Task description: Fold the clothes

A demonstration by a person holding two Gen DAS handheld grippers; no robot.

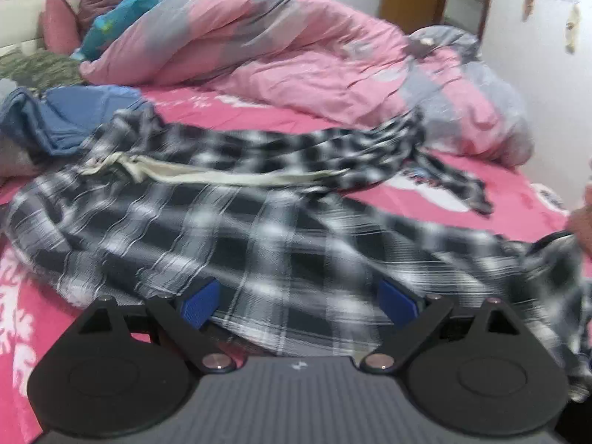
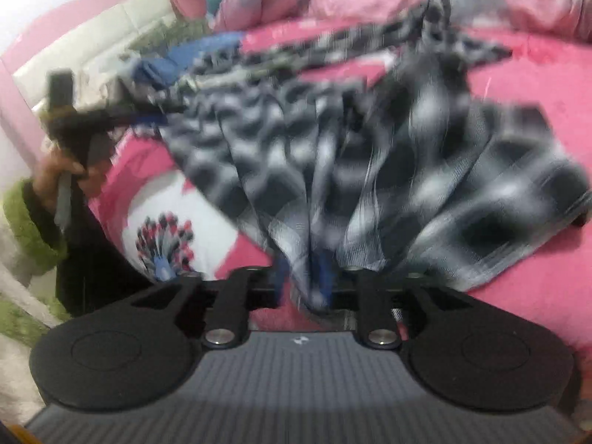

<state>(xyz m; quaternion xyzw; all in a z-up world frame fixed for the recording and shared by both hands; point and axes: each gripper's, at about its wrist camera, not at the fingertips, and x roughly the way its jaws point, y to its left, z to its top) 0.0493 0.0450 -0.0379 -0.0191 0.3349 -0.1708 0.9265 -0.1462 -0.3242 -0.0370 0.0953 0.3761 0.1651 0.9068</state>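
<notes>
shirt [image 1: 259,229]: spread across the bed [image 1: 425,199], mid-frame in my left wrist view, one sleeve trailing right
left gripper [image 1: 296,299]: bottom centre, shirt hem lying between its fingers
right gripper [image 2: 303,277]: bottom centre of my right view, a shirt fold pinched between its fingers
duvet [image 1: 296,48]: heaped behind the shirt, top of frame
folded cloth [image 1: 66,118]: left of the shirt
pillows [image 1: 59,22]: upper left, behind the cloth

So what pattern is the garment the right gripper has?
Black, grey and white plaid; clearest in the left wrist view.
</notes>
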